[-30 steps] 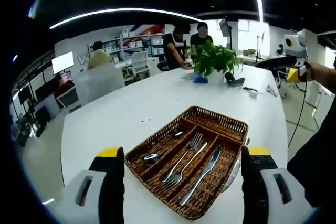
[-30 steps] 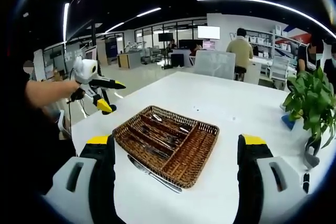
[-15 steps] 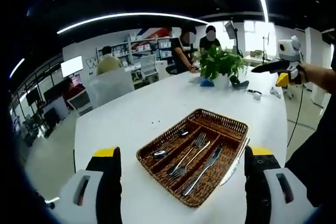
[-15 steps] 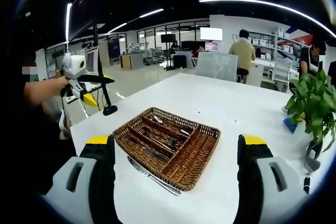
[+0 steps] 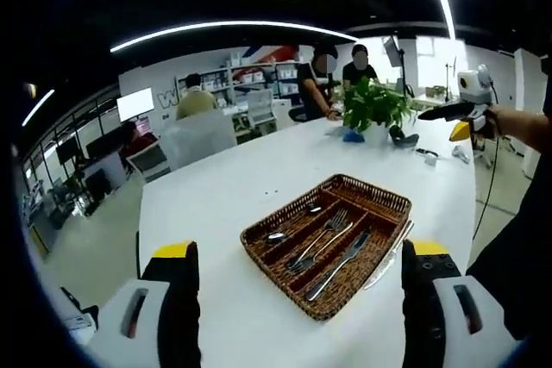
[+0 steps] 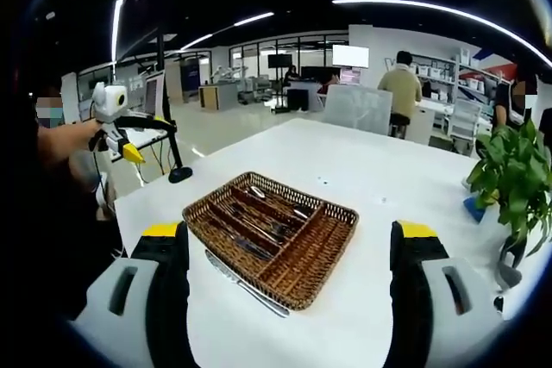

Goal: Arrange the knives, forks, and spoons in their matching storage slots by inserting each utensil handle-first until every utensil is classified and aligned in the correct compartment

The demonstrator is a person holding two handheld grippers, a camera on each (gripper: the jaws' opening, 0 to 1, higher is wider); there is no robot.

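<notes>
Both grippers, left (image 5: 293, 299) and right (image 6: 289, 286), hover with fingers wide apart, empty, the wicker tray (image 5: 377, 202) at twelve o'clock on the white counter (image 5: 233, 187).

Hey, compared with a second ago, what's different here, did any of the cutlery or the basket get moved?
Nothing on the table moved. The left gripper has pulled back, so the wicker tray looks smaller there, and it sits higher where it shows at the right gripper view's left. The forks, the knife inside and the knife beside the tray lie as before. Both grippers stay open, empty.
</notes>
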